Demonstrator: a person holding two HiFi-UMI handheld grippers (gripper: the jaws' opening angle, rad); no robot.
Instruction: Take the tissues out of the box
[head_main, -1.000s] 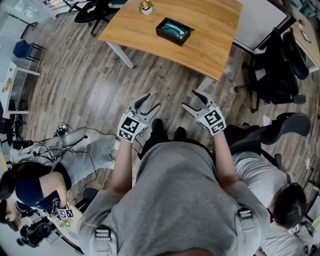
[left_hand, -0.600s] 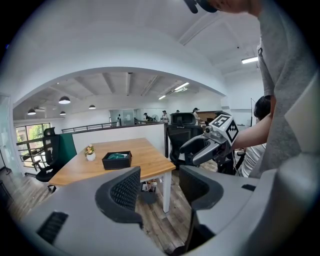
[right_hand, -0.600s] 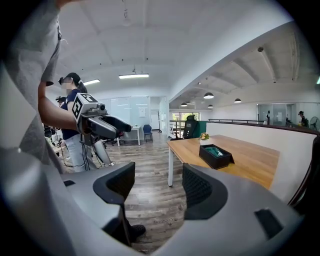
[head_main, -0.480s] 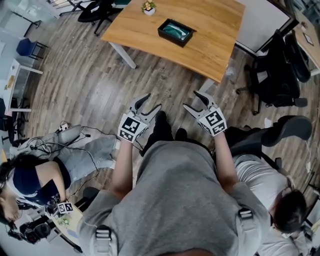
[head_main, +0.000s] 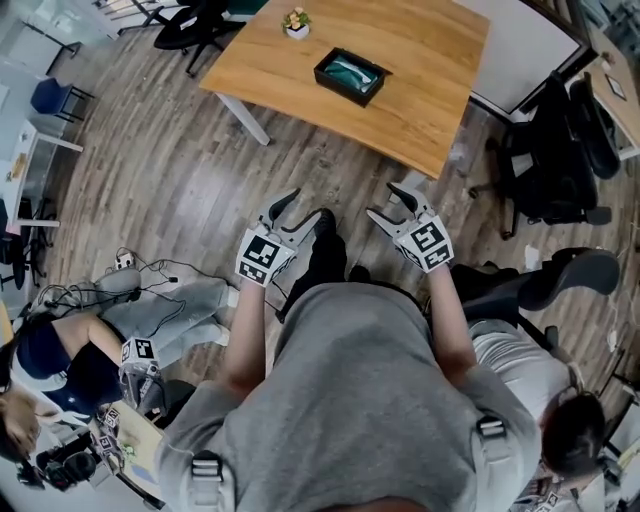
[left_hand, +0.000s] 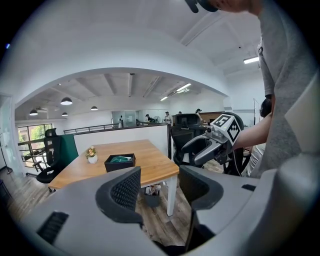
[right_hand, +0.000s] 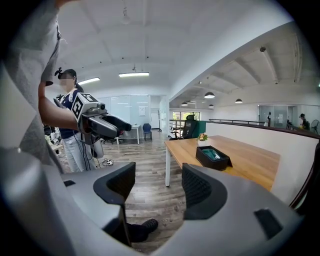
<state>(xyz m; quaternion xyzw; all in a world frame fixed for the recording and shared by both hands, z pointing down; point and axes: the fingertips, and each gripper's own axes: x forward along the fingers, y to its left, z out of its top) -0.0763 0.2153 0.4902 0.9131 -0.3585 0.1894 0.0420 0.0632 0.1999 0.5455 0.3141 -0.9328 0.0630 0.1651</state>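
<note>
A black tissue box (head_main: 351, 76) with green tissue showing in its top rests on a wooden table (head_main: 420, 70) some way ahead of me. The same box (left_hand: 119, 162) shows in the left gripper view, and this box (right_hand: 213, 157) also lies on the table in the right gripper view. My left gripper (head_main: 296, 209) and right gripper (head_main: 390, 203) hang side by side over the floor, well short of the table. Both stand open with nothing between their fingers. The left gripper's jaws (left_hand: 159, 187) are wide apart, and so are the right gripper's (right_hand: 158, 186).
A small potted plant (head_main: 294, 19) stands at the table's far end. Black office chairs (head_main: 560, 140) sit right of the table. A person (head_main: 90, 350) with cables and gear crouches at lower left; another person (head_main: 545, 400) is at lower right. Wood floor (head_main: 180, 170) lies between me and the table.
Both grippers stay open at the same height. The table has drifted slightly nearer in view, and my foot has stepped forward. The person at lower left has shifted down.
</note>
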